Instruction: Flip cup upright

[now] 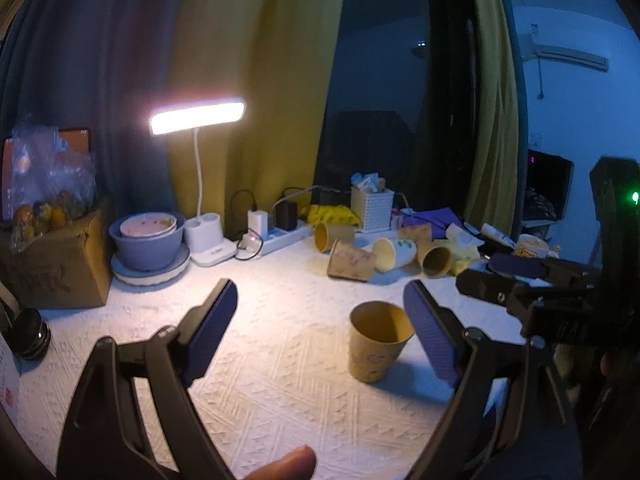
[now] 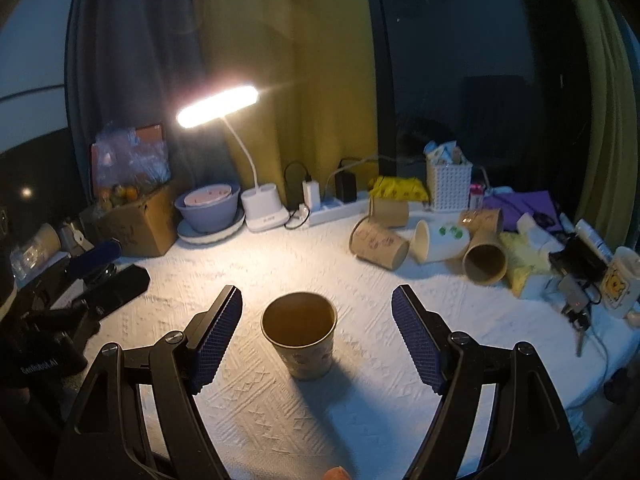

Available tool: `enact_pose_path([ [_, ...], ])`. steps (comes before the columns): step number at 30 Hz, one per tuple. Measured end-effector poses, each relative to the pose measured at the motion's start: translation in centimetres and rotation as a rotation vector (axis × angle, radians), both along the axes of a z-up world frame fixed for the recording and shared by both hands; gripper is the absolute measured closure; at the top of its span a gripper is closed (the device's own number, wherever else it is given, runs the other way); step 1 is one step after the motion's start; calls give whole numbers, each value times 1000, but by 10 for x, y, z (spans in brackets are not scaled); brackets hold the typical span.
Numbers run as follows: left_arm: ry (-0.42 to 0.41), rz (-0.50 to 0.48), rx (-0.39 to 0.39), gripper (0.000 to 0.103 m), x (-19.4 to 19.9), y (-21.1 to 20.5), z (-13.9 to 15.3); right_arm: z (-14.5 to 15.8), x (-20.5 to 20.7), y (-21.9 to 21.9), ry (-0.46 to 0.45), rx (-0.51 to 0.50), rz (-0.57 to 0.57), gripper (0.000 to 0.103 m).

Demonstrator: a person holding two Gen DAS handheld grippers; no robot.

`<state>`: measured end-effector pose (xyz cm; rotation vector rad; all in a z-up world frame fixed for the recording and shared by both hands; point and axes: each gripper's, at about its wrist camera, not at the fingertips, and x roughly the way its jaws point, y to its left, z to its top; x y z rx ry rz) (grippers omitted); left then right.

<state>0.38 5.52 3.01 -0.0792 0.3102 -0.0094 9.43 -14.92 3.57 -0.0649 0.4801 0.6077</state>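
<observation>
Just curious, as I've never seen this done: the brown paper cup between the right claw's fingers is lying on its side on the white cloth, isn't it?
Not quite. The brown paper cup stands upright, mouth up, on the white cloth; the right wrist view shows it between the fingers of the open right claw.

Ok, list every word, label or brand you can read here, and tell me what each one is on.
"GenRobot.AI": white print on the black body of the left gripper, in the right wrist view.
Cardboard box: dark print, too blurred to read.
Lamp base: a small mark, too small to read.
White sheet at the left edge: red marks, unreadable.
</observation>
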Motion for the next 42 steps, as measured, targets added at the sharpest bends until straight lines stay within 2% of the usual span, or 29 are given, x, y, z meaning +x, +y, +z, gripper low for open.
enact_pose_path([
  [9,-76,-52,-19,17,-26,-25,13,24,-23,-25,-72,41,-3,23],
  [15,-92,-73,22,17,-34,-41,10,21,-37,-38,-100,31,-1,23],
  [19,-90,-89,40,17,-35,-48,6,14,-43,-45,-89,44,11,23],
  [24,-90,-120,20,17,-37,-52,4,7,-42,-43,-74,39,12,23],
  [42,-74,-109,1,17,-33,-46,0,1,-37,-40,-45,34,18,23],
])
